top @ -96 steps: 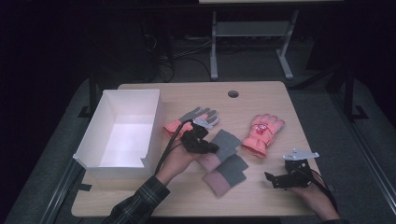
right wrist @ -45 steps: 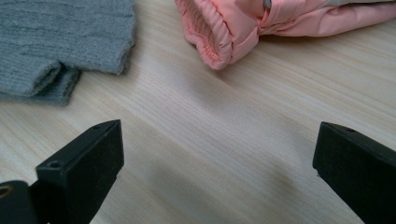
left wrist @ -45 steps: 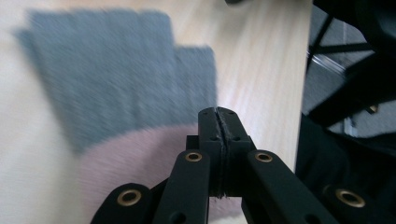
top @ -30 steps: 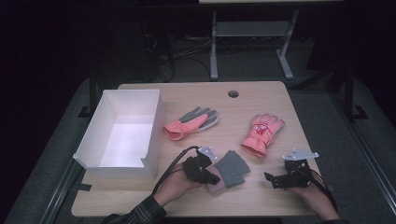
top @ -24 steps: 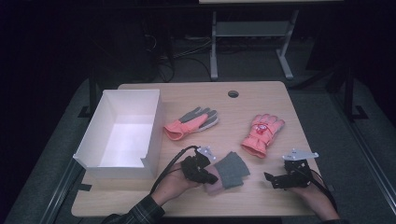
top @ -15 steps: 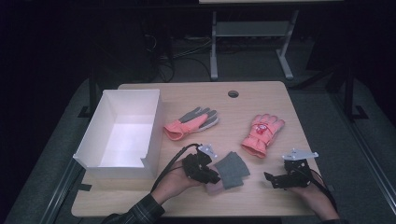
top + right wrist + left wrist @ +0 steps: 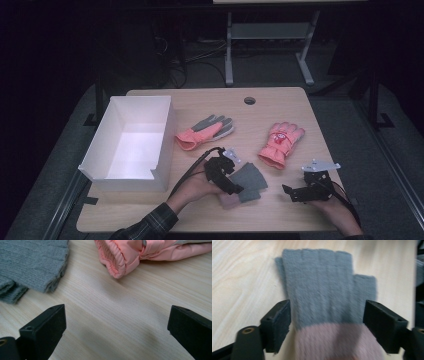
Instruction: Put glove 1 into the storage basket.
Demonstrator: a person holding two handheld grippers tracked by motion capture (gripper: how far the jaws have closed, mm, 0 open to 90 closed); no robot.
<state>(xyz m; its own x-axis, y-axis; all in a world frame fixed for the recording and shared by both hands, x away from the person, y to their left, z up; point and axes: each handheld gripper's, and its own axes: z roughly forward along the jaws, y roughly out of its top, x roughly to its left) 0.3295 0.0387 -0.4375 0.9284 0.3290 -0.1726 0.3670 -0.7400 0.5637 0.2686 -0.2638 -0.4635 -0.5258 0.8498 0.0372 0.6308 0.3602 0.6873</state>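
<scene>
The left gripper [image 7: 231,181] sits at the near middle of the table [image 7: 280,100], right at the pink cuff end of the grey knit glove [image 7: 246,181]. Its jaws have just been opening: in the left gripper view they stand wide on either side of the grey knit glove [image 7: 324,297], whose cuff lies between them, with the pads clear of the wool, so the glove is released and lies flat on the wood. A second grey layer peeks out from under it, so there may be 2 gloves stacked.

The right gripper [image 7: 300,192] rests to the right of the grey knit glove, well apart from it, with its jaws spread and only bare table [image 7: 120,315] between them. Ahead of it in its own view are the edge of the grey knit glove [image 7: 32,262] and the cuff of a pink padded glove [image 7: 130,255].

That pink padded glove [image 7: 280,145] lies just beyond the grey one to the right. Another pink glove with grey fingers [image 7: 205,131] lies beyond it to the left, beside a white box [image 7: 130,145].
</scene>
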